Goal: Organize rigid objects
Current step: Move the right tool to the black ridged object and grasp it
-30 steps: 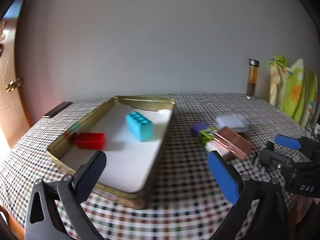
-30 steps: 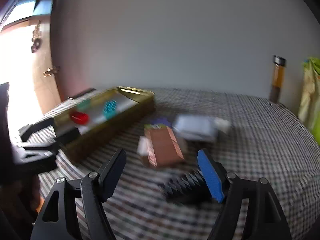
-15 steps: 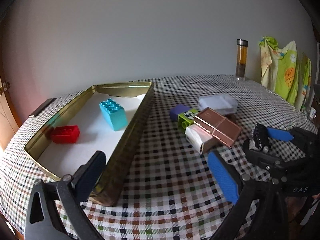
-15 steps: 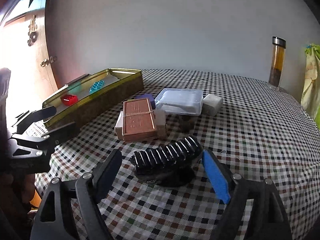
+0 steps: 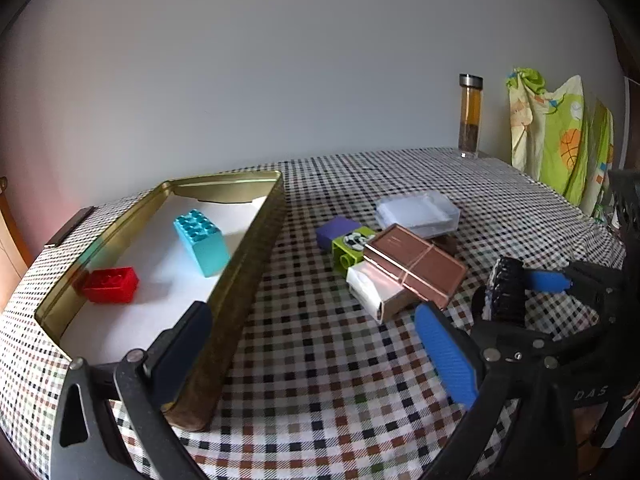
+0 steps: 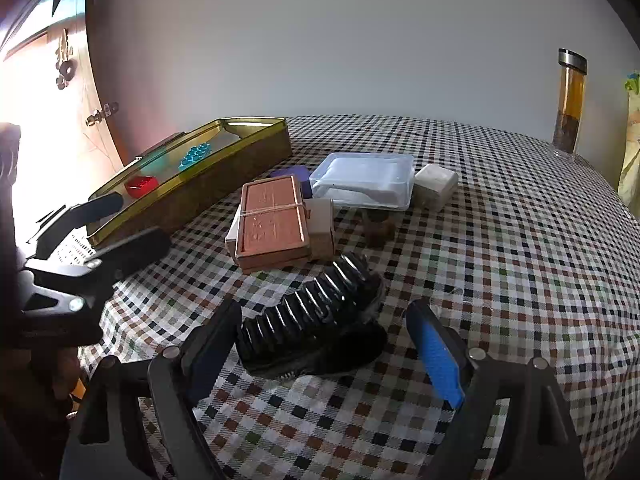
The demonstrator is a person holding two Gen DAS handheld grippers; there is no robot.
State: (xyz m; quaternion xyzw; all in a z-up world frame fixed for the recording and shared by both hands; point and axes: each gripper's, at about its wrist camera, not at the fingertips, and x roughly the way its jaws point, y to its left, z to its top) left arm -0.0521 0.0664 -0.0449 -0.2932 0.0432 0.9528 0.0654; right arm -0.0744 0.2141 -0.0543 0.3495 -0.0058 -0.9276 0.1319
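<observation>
Right hand-held gripper (image 6: 324,344) has just been opening, jaws spread around the ribbed black plastic hair claw (image 6: 316,320) on the checkered cloth counter (image 6: 500,240). Left hand-held gripper (image 5: 312,348) gapes empty beside the shallow gold metal tin (image 5: 240,280) holding studded red (image 5: 110,284) and teal bricks (image 5: 202,240).

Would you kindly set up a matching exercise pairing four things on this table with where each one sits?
Things:
1. red brick
2. black hair clip
3. copper box
4. glass bottle

Places:
a. upright at the far edge of the table, by the wall
b. inside the gold tin
c. on top of the white carton
d. on the cloth between the open right gripper fingers

Pairs: 1-b, 2-d, 3-c, 4-a
</observation>
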